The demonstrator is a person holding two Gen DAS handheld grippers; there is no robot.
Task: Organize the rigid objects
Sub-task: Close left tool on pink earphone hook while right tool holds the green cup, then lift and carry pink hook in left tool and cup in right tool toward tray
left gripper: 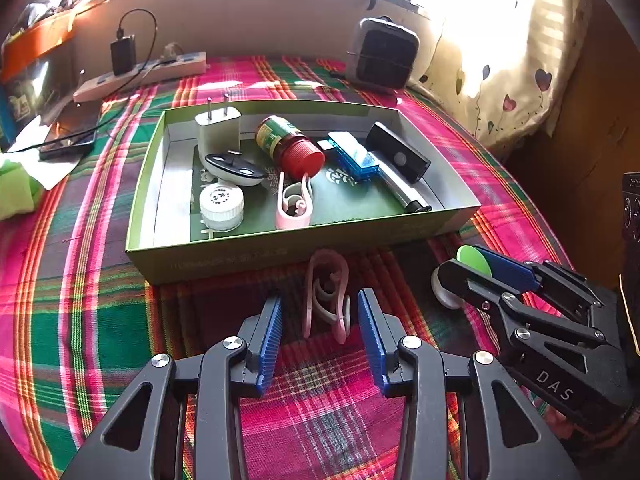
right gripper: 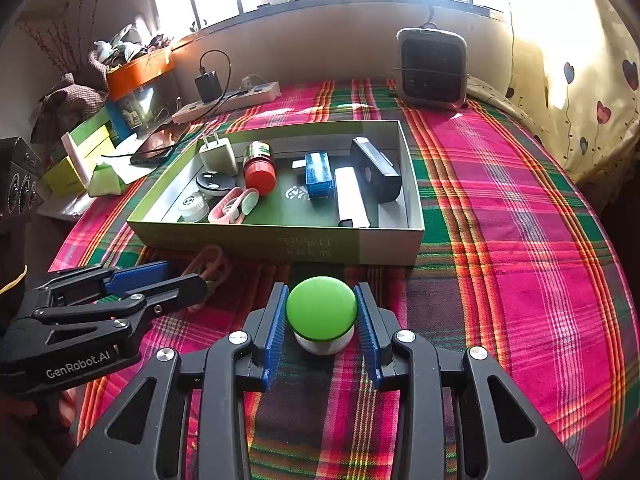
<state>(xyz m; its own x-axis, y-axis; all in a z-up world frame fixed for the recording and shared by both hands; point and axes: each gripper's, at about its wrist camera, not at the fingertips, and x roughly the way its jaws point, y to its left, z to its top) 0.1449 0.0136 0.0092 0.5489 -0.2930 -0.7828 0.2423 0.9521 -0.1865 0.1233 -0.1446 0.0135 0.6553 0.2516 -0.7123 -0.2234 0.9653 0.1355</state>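
A shallow green box (left gripper: 224,256) (right gripper: 396,246) on the plaid cloth holds a white charger (left gripper: 218,128), a red-capped bottle (left gripper: 294,148), a blue card reader (left gripper: 354,156), a black case (left gripper: 398,152), a white jar (left gripper: 221,202) and a pink clip (left gripper: 294,206). A second pink clip (left gripper: 326,296) lies on the cloth in front of the box, between the open fingers of my left gripper (left gripper: 320,320). My right gripper (right gripper: 321,316) has its pads against a green-topped white jar (right gripper: 322,310) that rests on the cloth.
A grey fan heater (right gripper: 432,66) stands at the back right. A power strip (right gripper: 228,100) with a black adapter and a phone (left gripper: 68,140) lie at the back left. Green boxes and clutter (right gripper: 80,160) sit at the far left.
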